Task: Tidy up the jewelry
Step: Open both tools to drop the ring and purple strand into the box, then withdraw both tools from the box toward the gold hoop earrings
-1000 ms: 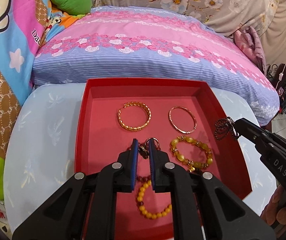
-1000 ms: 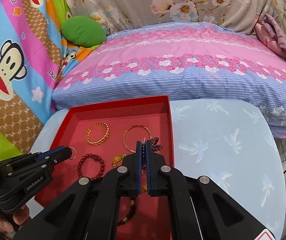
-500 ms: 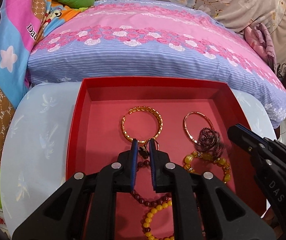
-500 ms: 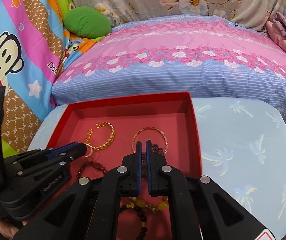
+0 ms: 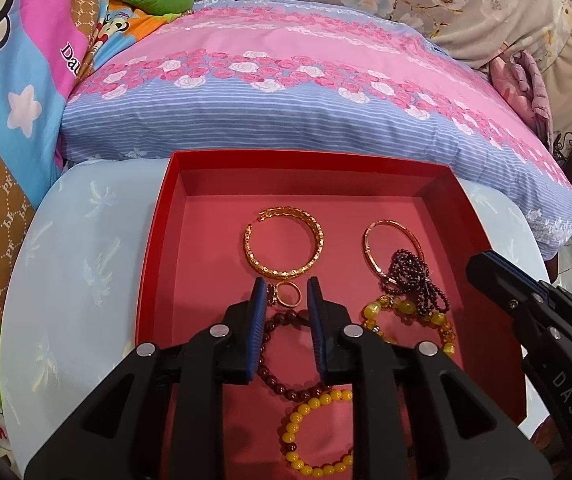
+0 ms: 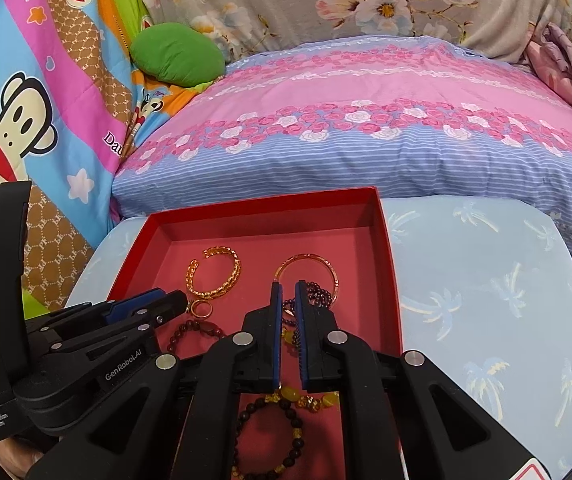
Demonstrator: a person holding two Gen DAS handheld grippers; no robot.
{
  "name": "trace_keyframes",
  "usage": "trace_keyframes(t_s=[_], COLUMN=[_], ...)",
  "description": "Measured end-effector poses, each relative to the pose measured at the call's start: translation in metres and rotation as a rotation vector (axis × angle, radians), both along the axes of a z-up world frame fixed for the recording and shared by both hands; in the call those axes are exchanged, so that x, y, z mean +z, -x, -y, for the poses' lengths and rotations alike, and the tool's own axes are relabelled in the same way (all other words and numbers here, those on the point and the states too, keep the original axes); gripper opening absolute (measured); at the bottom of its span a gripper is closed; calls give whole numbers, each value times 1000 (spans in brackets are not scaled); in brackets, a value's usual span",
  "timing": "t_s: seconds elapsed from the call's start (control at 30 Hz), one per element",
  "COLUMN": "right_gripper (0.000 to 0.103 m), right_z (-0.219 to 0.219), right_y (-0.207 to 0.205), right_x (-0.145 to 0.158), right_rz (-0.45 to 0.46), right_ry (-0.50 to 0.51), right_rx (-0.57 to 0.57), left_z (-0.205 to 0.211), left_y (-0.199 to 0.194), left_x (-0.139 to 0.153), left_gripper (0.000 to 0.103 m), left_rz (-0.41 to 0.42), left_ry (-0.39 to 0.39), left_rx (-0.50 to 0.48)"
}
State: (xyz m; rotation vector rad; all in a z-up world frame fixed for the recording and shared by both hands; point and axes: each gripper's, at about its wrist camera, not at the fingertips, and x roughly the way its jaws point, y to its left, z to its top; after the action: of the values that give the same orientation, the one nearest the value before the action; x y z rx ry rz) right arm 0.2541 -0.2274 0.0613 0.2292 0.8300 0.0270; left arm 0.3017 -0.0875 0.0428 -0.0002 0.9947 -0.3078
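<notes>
At centre frame the left gripper [image 5: 286, 294] stood with jaws parted around a gold ring [image 5: 287, 295] lying in the red tray [image 5: 153, 272], while the right gripper [image 6: 288, 294] hovered with jaws narrowly apart, empty, over the dark beaded bracelet [image 5: 414, 276] at right.

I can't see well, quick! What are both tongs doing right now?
Left tongs: open, gold ring lying loose between them.
Right tongs: slightly open, holding nothing, over the dark bead bracelet.
</notes>
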Motion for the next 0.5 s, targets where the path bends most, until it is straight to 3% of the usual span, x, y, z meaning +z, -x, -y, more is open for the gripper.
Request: trace_keyframes(t_s=[0.5], right_gripper=[9], right_z=[-10], right_y=[59], right_x=[29], right_rz=[34], right_ry=[-10], right_rx=[7], left_z=[2], left_y=[52], left_x=[32], left_gripper=[20], left_rz=[42], left_ry=[7], left_rx=[-18])
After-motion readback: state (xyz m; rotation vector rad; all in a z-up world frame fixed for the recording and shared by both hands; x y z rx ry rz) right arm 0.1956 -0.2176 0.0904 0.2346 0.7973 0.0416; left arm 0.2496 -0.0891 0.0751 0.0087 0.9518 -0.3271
